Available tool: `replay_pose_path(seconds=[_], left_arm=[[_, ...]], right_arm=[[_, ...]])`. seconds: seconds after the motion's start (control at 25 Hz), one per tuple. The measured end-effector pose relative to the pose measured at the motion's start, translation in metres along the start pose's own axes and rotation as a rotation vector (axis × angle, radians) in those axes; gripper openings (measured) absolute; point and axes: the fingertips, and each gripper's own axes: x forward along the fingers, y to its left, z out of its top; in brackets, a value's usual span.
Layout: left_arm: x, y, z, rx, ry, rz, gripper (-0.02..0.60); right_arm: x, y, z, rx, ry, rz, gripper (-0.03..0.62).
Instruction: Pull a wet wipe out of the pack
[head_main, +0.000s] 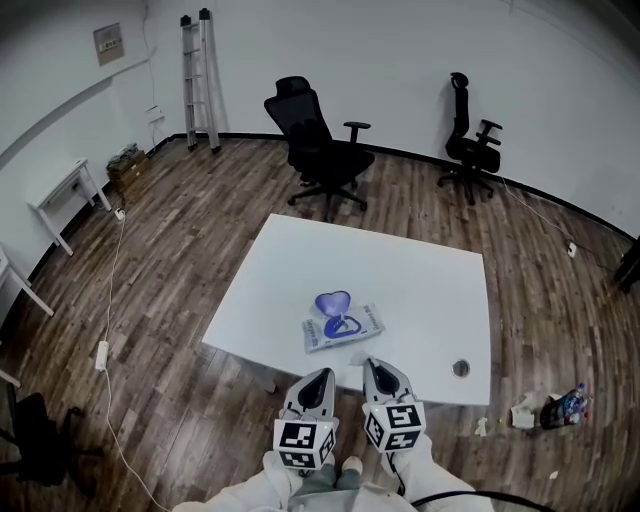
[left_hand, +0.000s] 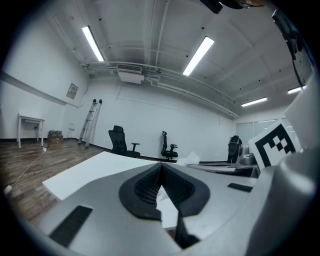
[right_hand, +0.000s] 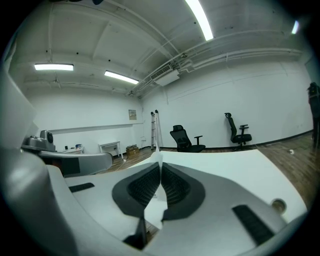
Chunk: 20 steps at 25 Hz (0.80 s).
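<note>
Jaws on left gripper (head_main: 325, 374) and right gripper (head_main: 372, 363) are sitting closed, empty, at worktop (head_main: 400, 265) near edge; probably pre-reach, one needing opening over pack (head_main: 345, 328).

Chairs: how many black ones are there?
2. The left chair stands just beyond the table; the right chair sits by the wall. A dark shape lower left might be another.

White table (head_main: 420, 290), blue wipe pack (head_main: 343, 327), black chairs (head_main: 318, 145)
</note>
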Motion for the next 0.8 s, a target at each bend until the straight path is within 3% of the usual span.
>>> replay_pose_path(seconds=[0.8], left_arm=[[0.011,-0.004,0.007,0.026,-0.012,0.012,-0.003]], right_arm=[[0.002,-0.010,0.008,0.002,-0.017,0.017,0.012]])
